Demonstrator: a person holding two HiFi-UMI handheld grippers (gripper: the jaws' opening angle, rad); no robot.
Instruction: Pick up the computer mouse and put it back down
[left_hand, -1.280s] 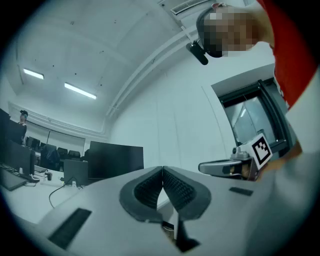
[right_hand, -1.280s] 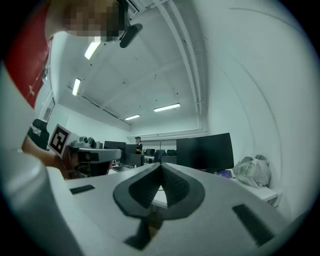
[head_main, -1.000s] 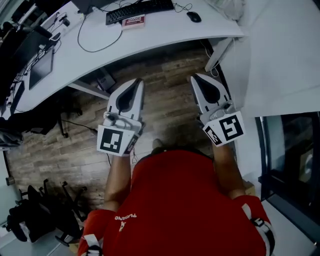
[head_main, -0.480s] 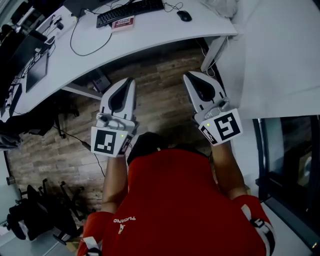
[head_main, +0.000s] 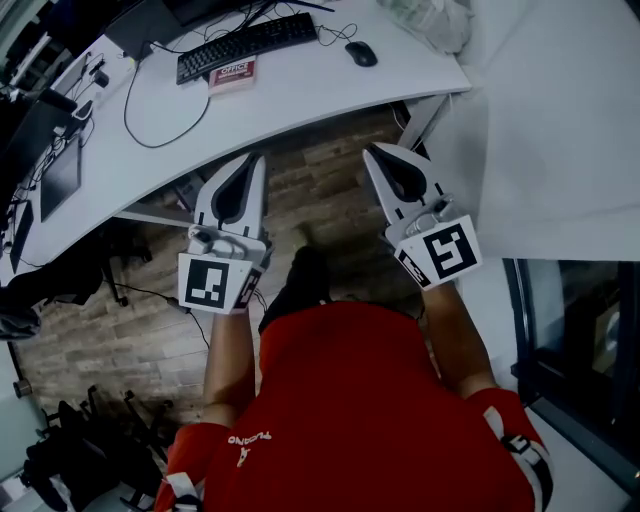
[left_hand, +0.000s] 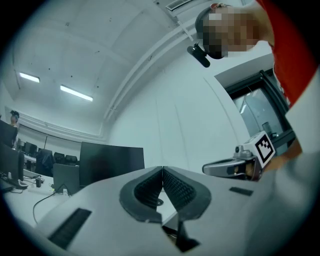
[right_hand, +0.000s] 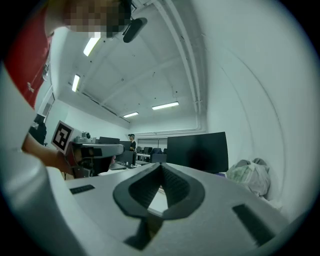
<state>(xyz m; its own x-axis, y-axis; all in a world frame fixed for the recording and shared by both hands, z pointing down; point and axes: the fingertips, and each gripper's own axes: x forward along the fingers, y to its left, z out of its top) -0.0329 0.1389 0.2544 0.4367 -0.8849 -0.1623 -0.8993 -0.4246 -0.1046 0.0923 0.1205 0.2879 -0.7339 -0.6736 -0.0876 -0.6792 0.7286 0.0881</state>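
Observation:
A black computer mouse (head_main: 361, 53) lies on the white desk (head_main: 300, 95) at the far right, beside a black keyboard (head_main: 247, 45). My left gripper (head_main: 254, 160) and right gripper (head_main: 372, 152) are both held over the wooden floor, short of the desk's near edge and well apart from the mouse. In the left gripper view the left gripper (left_hand: 162, 170) has its jaws together with nothing between them. The right gripper (right_hand: 161, 166) is likewise shut and empty. The mouse does not show in either gripper view.
A small red-and-white box (head_main: 232, 73) sits by the keyboard, and cables loop over the desk. A crumpled bag (head_main: 425, 18) lies at the desk's far right corner. A white wall (head_main: 560, 130) stands to the right. A black monitor (right_hand: 197, 150) stands ahead.
Both grippers and the person have moved toward the desk; the desk, keyboard and mouse now sit lower and nearer in the head view. Both grippers stay shut.

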